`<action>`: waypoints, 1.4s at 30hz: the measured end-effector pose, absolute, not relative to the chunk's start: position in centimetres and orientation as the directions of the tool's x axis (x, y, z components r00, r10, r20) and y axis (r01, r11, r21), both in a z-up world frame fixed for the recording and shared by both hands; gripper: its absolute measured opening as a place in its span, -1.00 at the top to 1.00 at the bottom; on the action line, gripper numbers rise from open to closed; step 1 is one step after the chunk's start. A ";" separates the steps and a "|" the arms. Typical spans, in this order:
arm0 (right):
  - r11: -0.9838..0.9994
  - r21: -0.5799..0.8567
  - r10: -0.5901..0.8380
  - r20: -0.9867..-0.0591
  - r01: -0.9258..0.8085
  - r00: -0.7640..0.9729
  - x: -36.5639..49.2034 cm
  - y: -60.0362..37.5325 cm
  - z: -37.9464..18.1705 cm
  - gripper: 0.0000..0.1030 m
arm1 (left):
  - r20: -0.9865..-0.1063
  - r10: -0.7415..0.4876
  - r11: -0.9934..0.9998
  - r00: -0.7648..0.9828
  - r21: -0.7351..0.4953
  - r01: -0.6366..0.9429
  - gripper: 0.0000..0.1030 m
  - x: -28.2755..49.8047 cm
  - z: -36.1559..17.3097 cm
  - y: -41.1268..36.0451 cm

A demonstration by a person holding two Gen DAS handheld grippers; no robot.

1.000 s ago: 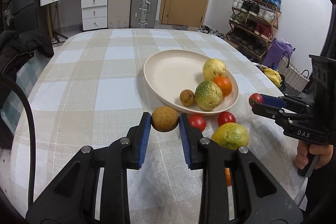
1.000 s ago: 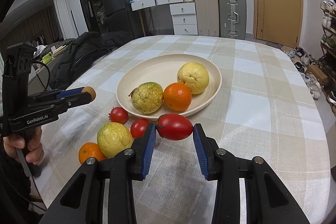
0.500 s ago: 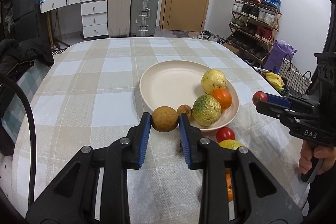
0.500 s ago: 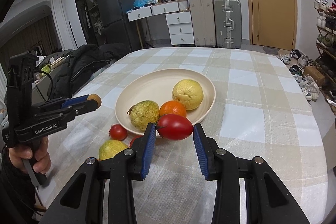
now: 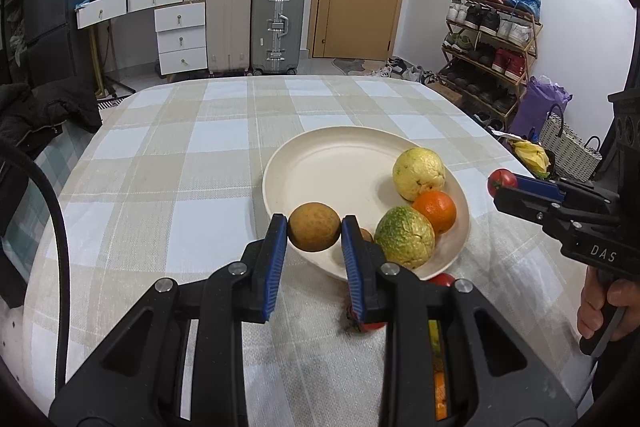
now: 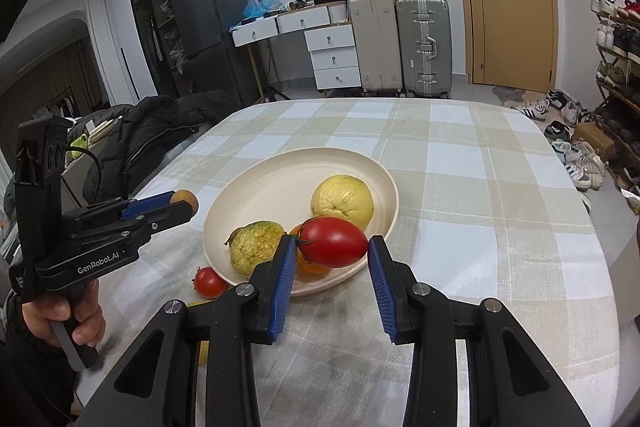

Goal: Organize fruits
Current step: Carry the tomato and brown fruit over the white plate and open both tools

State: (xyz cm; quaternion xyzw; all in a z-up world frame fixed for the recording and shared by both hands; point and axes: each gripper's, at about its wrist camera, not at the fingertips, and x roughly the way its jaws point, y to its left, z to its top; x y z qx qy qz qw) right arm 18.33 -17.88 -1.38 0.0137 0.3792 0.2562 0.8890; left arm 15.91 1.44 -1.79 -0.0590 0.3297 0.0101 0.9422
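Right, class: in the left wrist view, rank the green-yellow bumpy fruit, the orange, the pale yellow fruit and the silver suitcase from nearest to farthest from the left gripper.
1. Green-yellow bumpy fruit, on the plate's near right edge, just right of the left gripper.
2. Orange, behind it, further right.
3. Pale yellow fruit, deeper on the plate.
4. Silver suitcase, against the far wall.

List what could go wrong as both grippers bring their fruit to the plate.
1. The right gripper holds the red tomato only at its ends; it might slip or bruise.
2. The round brown fruit in the left gripper could roll once released, since the cream plate is shallow.
3. Three fruits crowd the plate's near side, so a drop there may knock the orange off.
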 end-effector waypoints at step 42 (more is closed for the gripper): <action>0.892 0.221 0.417 -0.738 -0.394 0.530 24.9 -15.0 -4.3 0.27 | -0.707 -0.014 0.997 0.707 -0.061 -0.042 0.51 21.6 -5.0 0.6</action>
